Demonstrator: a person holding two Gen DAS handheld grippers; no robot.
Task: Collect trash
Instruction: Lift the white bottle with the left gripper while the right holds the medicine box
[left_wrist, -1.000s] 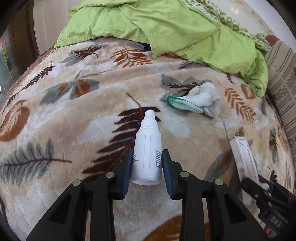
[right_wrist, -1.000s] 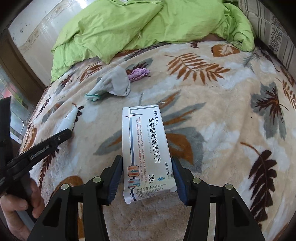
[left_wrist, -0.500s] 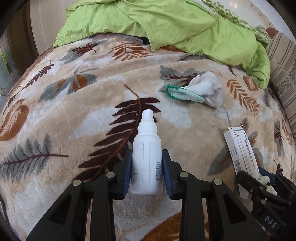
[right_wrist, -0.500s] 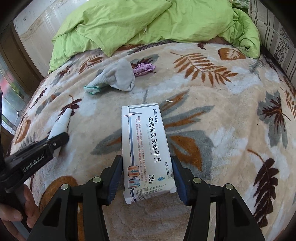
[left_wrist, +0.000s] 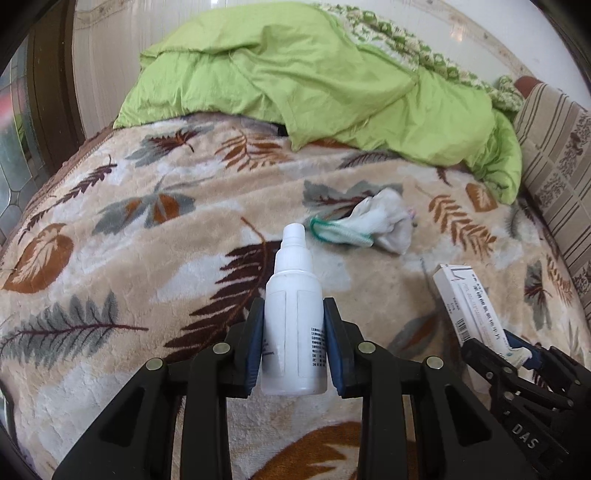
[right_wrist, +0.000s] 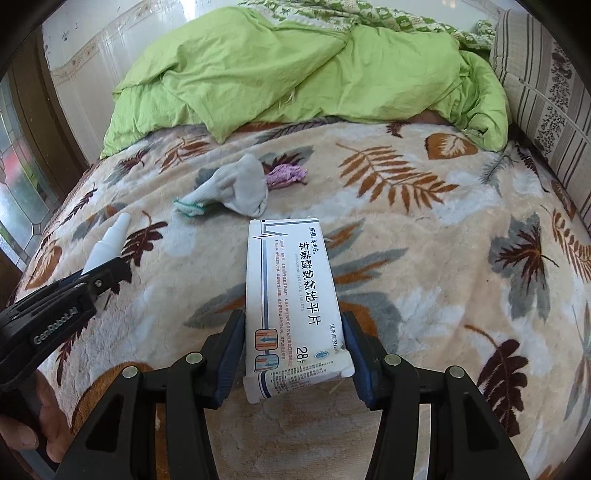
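Left wrist: your left tongs (left_wrist: 293, 345) grip a white dropper bottle (left_wrist: 293, 325).
Right wrist: your right tongs (right_wrist: 295, 354) clamp a medicine box (right_wrist: 295, 302).
Left: sock (right_wrist: 236, 190) and purple wrapper (right_wrist: 286, 173) on the bed (right_wrist: 424, 266).

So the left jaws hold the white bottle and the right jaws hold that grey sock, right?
Not quite. The left gripper does hold the white bottle, but the right wrist view shows the right gripper holding the medicine box; the grey sock lies on the blanket.
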